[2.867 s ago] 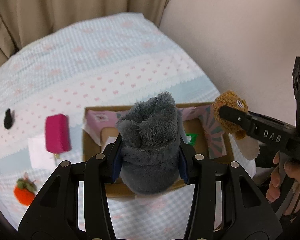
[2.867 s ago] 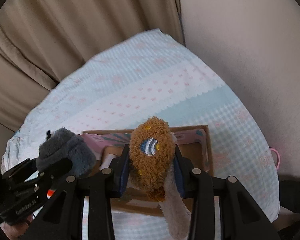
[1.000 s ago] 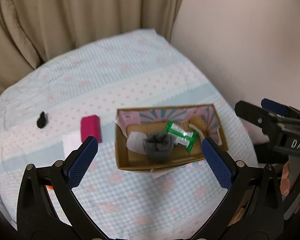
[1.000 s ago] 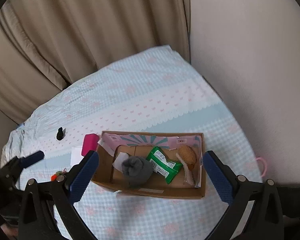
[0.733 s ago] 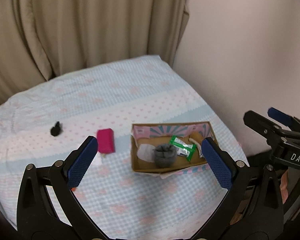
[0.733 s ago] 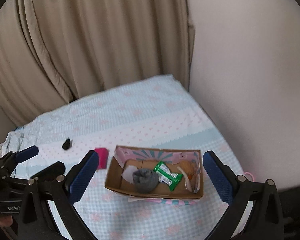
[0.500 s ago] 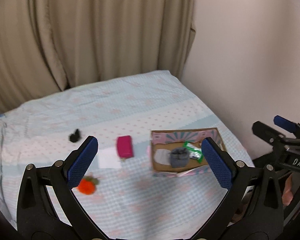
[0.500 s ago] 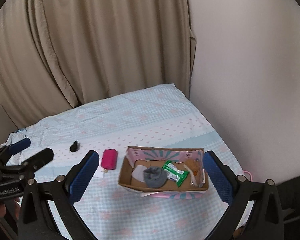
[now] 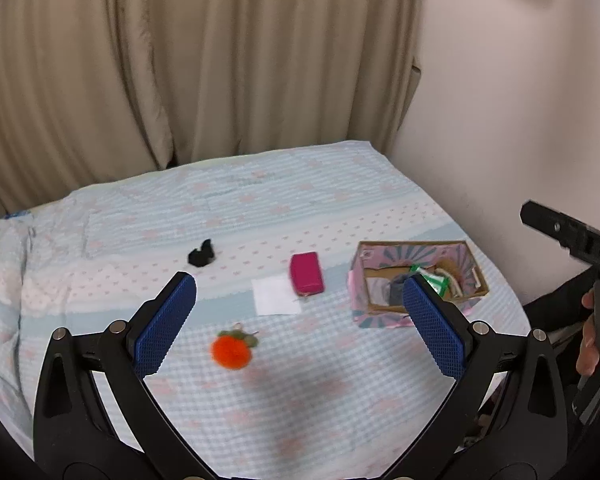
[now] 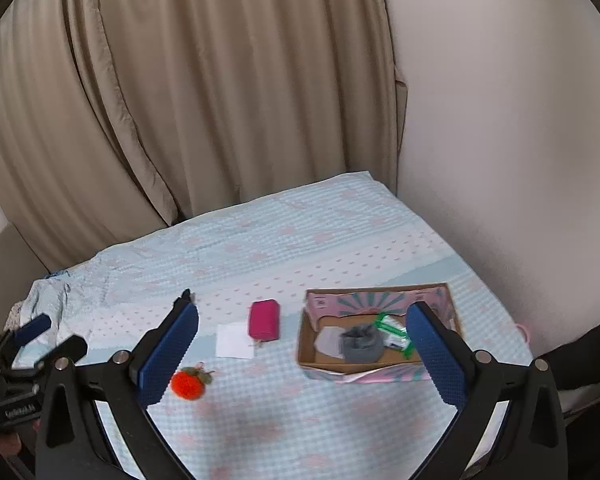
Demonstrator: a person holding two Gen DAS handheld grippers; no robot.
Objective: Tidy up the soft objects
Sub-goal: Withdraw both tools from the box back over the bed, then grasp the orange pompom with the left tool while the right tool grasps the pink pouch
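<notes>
cardboard box [image 10: 448, 300] holds grey sock [image 10: 360, 345], green packet [image 10: 394, 330] (both hand-held grippers [image 9: 300, 316] [image 10: 302, 350] wide open, empty).

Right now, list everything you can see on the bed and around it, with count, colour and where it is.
cardboard box: one, brown with pink patterned walls, right side of the bed near the wall
grey plush: one, grey, inside the box, middle
green packet: one, green and white, inside the box, right of the grey plush
pink pouch: one, magenta, on the bed left of the box
white paper: one, white, beside the pouch on its near left
orange plush: one, orange with green top, near side of the bed
black item: one, black, far left of the pouch
bedsheet: one, pale blue with pink print
curtain: beige, behind the bed
left gripper: open, empty
right gripper: open, empty
</notes>
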